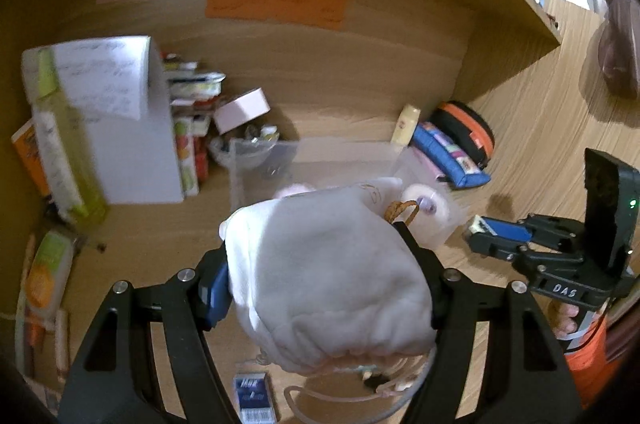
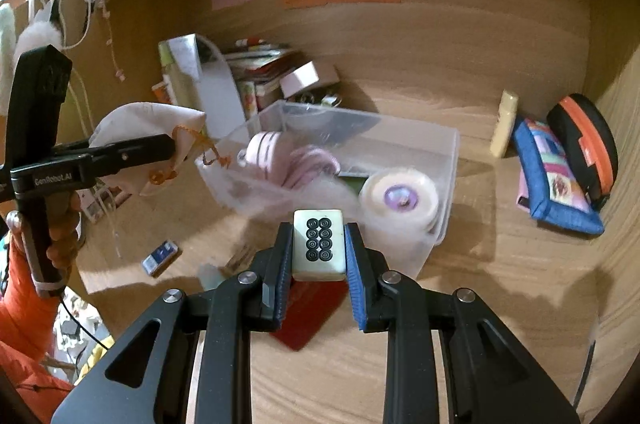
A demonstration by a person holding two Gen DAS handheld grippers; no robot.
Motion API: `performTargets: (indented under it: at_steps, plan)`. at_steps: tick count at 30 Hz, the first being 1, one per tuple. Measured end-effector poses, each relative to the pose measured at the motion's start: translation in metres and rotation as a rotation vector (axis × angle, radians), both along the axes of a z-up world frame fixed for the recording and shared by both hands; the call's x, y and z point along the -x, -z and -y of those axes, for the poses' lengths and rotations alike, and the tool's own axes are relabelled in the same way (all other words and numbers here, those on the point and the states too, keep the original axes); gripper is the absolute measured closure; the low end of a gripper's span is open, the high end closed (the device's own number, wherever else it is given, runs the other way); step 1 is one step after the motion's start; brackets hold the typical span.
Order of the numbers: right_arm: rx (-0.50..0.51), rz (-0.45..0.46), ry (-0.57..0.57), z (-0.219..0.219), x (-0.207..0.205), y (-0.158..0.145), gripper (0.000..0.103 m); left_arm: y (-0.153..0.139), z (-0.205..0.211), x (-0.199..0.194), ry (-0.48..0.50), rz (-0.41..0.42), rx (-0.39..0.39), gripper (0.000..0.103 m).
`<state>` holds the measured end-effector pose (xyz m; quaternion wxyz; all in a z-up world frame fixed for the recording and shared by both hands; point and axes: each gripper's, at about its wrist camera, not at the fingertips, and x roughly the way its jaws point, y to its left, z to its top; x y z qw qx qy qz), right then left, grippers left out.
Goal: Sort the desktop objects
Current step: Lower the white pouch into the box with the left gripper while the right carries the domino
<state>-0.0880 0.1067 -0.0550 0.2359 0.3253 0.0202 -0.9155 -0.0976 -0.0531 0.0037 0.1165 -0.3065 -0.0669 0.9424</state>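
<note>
My left gripper [image 1: 320, 260] is shut on a white drawstring cloth pouch [image 1: 328, 276], held above the desk just before a clear plastic bin [image 1: 340, 152]. In the right wrist view the pouch [image 2: 136, 132] hangs at the left, beside the bin [image 2: 448, 160]. My right gripper [image 2: 319, 248] is shut on a mahjong tile [image 2: 319, 244] with black circles, held in front of the bin's near wall. The bin holds pink round items [image 2: 272, 156] and a white fluffy roll [image 2: 398, 198]. The right gripper also shows in the left wrist view [image 1: 480, 230].
A white box [image 1: 120, 128], books and a pink box [image 1: 242, 108] crowd the back left. A blue patchwork pouch [image 2: 556, 180], an orange-black case [image 2: 588, 148] and a cream tube [image 2: 505, 122] lie at the right. A small blue card box [image 2: 160, 256] and a red booklet [image 2: 308, 316] lie on the desk.
</note>
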Motion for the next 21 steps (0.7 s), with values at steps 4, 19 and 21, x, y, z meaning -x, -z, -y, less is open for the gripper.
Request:
performTargets:
  at_steps: [4, 19, 21]
  plan:
    - [0.007, -0.003, 0.016, 0.0, 0.015, -0.003, 0.081, -0.007, -0.007, 0.021, 0.034, 0.001, -0.021, 0.033]
    - [-0.03, 0.058, -0.002, 0.02, 0.072, 0.01, 0.081, 0.011, -0.03, 0.108, 0.097, 0.098, -0.033, 0.033]
    - [-0.034, 0.063, -0.004, 0.023, 0.079, 0.011, 0.081, 0.018, -0.03, 0.119, 0.094, 0.125, -0.04, 0.033]
